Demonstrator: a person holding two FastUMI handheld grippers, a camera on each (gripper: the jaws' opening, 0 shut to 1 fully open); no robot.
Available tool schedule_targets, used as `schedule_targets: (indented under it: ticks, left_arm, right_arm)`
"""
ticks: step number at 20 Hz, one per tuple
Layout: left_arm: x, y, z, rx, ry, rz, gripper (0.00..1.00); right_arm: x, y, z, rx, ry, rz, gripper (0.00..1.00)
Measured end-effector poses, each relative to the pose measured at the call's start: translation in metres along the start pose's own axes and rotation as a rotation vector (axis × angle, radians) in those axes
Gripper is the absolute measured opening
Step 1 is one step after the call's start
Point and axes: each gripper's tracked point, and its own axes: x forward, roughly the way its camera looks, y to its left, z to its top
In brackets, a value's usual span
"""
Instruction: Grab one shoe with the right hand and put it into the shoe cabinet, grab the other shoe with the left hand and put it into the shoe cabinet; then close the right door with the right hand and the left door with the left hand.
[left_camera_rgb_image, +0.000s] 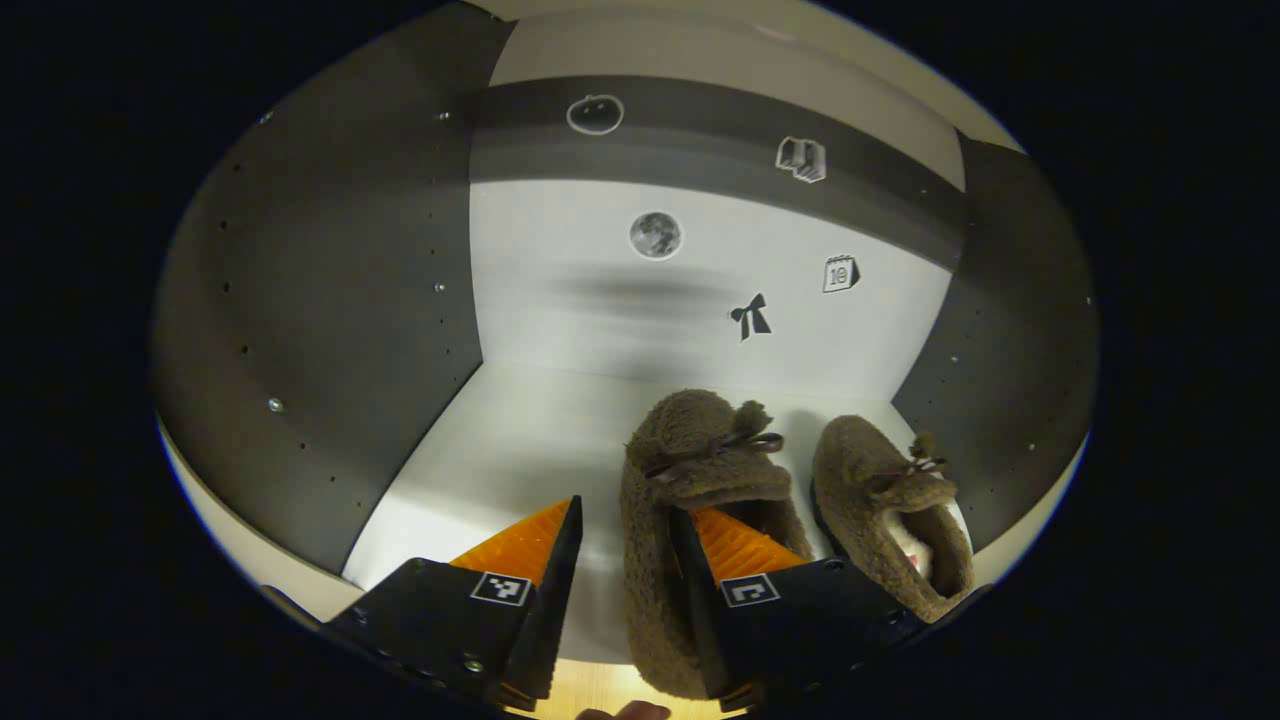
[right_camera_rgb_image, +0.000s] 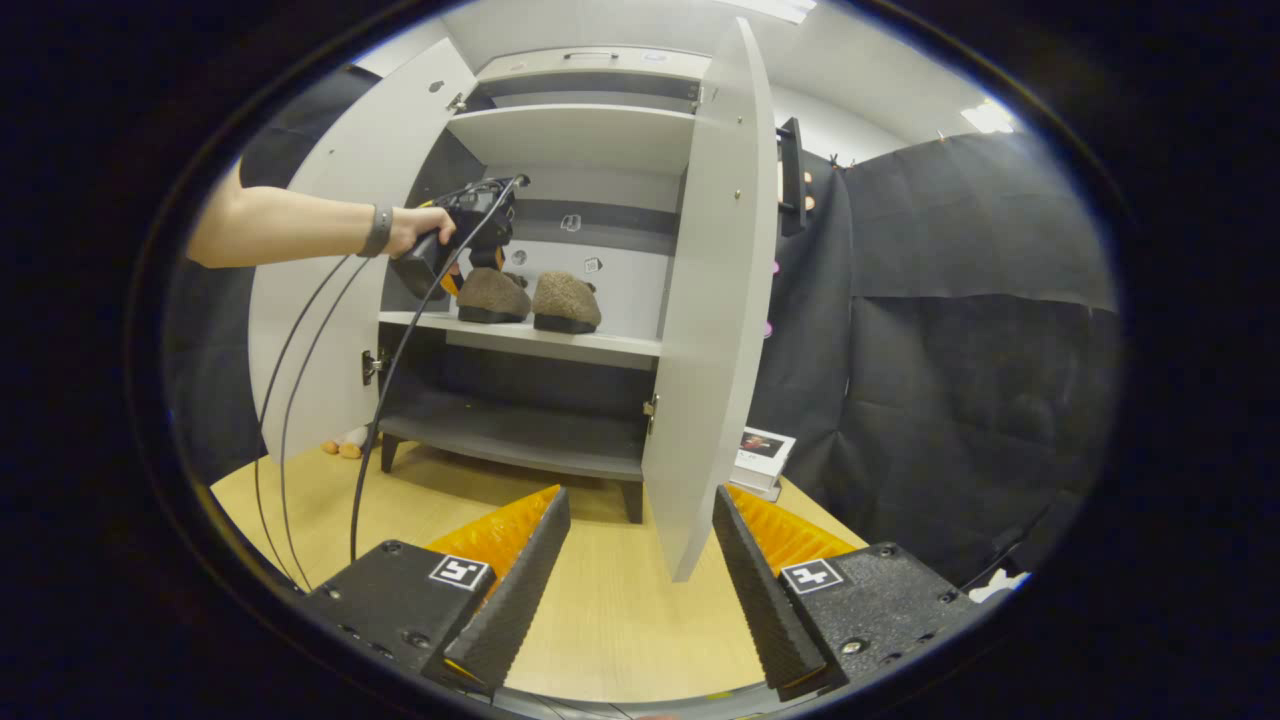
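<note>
Two brown fuzzy shoes stand side by side on the white middle shelf (left_camera_rgb_image: 500, 450) of the shoe cabinet. My left gripper (left_camera_rgb_image: 628, 510) is open at the left shoe (left_camera_rgb_image: 690, 465). Its right finger sits inside the shoe's opening, and its left finger stands apart from the shoe's outer side. The other shoe (left_camera_rgb_image: 880, 490) rests just to the right, near the cabinet's dark side wall. In the right gripper view, my right gripper (right_camera_rgb_image: 641, 492) hangs open and holds nothing, low above the wooden floor. It faces the open right door (right_camera_rgb_image: 715, 300). A hand holds the left gripper (right_camera_rgb_image: 478, 265) by the shoes (right_camera_rgb_image: 566, 298). The left door (right_camera_rgb_image: 320, 300) is open too.
The right door's edge points towards my right gripper, a short way off. Cables (right_camera_rgb_image: 370, 400) hang from the left gripper down to the floor. A small stack of books (right_camera_rgb_image: 762, 450) lies on the floor beside the cabinet. A dark lower shelf (right_camera_rgb_image: 500, 430) sits beneath the shoes.
</note>
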Motion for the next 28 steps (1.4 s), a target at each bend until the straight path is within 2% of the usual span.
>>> schedule_targets:
  ticks: [1,2,4,6,9,11,13,14,15,16,20,24,28]
  left_arm:
    - [-0.014,0.0,0.004,0.019,-0.03,-0.009,0.46]
    - [-0.03,-0.002,0.008,0.028,-0.065,-0.021,0.62]
    - [-0.068,-0.004,0.01,0.031,-0.142,-0.045,0.66]
    - [-0.102,-0.007,0.003,0.041,-0.215,-0.079,0.92]
    - [-0.146,-0.007,-0.026,0.008,-0.291,-0.128,0.92]
    - [-0.167,-0.004,-0.056,-0.054,-0.323,-0.148,0.9]
    - [-0.183,0.004,-0.09,-0.086,-0.346,-0.137,0.91]
    - [-0.193,0.009,-0.11,-0.083,-0.363,-0.12,0.92]
    - [-0.201,0.014,-0.126,-0.076,-0.38,-0.111,0.91]
    - [-0.208,0.018,-0.14,-0.07,-0.4,-0.097,0.91]
    - [-0.242,0.012,-0.193,-0.037,-0.468,-0.08,0.92]
    - [-0.267,0.002,-0.239,0.059,-0.503,-0.032,0.91]
    - [-0.286,-0.029,-0.275,0.052,-0.493,-0.101,0.91]
  right_arm:
    - [-0.001,0.002,-0.001,0.004,0.002,0.006,0.92]
    - [-0.001,0.004,-0.001,0.004,0.002,0.013,0.92]
    - [-0.001,0.009,0.0,-0.002,-0.001,0.026,0.92]
    - [-0.001,0.014,0.001,-0.002,-0.005,0.043,0.92]
    - [-0.002,0.02,0.007,0.007,-0.017,0.067,0.92]
    - [-0.003,0.023,0.011,0.012,-0.029,0.079,0.92]
    - [-0.005,0.025,0.014,0.01,-0.036,0.092,0.92]
    - [-0.006,0.026,0.015,0.007,-0.038,0.098,0.92]
    - [-0.008,0.027,0.015,0.004,-0.038,0.102,0.96]
    - [-0.008,0.028,0.014,0.003,-0.036,0.107,0.91]
    - [-0.009,0.034,0.011,0.032,-0.012,0.123,0.92]
    - [-0.012,0.037,0.011,0.064,-0.014,0.125,0.92]
    - [-0.014,0.039,0.008,0.091,-0.004,0.134,0.92]
